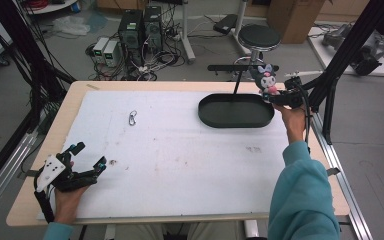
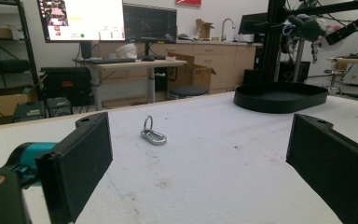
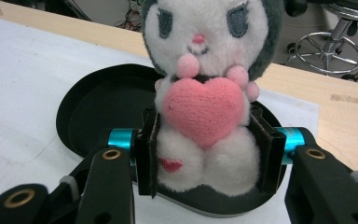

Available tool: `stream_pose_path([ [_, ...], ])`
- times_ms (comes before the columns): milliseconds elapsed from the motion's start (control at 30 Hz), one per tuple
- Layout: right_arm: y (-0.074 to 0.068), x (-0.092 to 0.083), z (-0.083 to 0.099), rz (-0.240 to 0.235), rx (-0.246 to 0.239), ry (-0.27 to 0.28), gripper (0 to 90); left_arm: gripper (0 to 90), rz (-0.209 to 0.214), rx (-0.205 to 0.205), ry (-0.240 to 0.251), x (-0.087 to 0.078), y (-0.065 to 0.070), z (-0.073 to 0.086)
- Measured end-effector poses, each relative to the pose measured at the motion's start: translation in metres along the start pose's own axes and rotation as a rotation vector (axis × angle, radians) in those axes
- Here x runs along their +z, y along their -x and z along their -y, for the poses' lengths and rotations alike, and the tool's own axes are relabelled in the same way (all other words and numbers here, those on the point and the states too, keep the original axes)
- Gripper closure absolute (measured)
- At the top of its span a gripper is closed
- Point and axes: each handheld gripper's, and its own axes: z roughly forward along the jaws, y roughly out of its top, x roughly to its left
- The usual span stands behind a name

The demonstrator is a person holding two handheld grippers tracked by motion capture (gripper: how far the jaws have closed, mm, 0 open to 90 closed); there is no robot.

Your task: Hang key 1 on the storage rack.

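A plush toy (image 3: 205, 84) with a white face, dark hood and pink heart sits upright between the jaws of my right gripper (image 3: 205, 156), which is shut on its lower body. In the high view the plush toy (image 1: 266, 79) and right gripper (image 1: 275, 96) hang over the right end of the black oval tray (image 1: 215, 117). The same tray (image 3: 98, 107) lies right behind and under the toy. My left gripper (image 1: 87, 156) rests at the table's front left, jaws wide apart and empty. Ahead of its jaws a small metal carabiner (image 2: 153, 135) lies on the white mat; the carabiner (image 1: 133, 118) is left of the tray.
A white mat (image 1: 180, 155) covers most of the wooden table (image 1: 80, 87). A black frame post (image 1: 330, 75) stands close to the right gripper. Behind the table are a stool (image 1: 259, 37), computer cases and cables on the floor.
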Motion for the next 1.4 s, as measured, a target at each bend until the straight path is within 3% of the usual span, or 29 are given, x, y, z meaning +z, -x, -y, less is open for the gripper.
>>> stream_pose_path([
  [267, 0.001, 0.001, 0.006, -0.015, 0.006, -0.008, 53.6, 7.1, -0.002, 0.000, 0.002, 0.000, 0.000, 0.000],
  [433, 0.002, 0.004, 0.015, 0.001, -0.014, -0.065, 53.6, 7.1, -0.002, 0.000, 0.002, 0.000, 0.000, 0.000],
  [700, 0.001, 0.017, 0.018, -0.002, -0.008, -0.094, 53.5, 7.1, -0.002, 0.001, 0.001, 0.000, 0.000, 0.000],
  [1067, -0.003, 0.044, 0.019, -0.015, -0.005, -0.103, 53.4, 7.2, -0.003, -0.003, 0.004, 0.000, 0.000, 0.000],
  [1233, -0.002, 0.051, 0.021, -0.024, 0.012, -0.092, 53.1, 7.2, -0.004, -0.004, 0.006, 0.000, 0.000, 0.000],
  [1400, -0.004, 0.055, 0.022, -0.021, -0.002, -0.082, 51.4, 7.2, -0.004, -0.011, 0.007, 0.000, 0.000, 0.000],
])
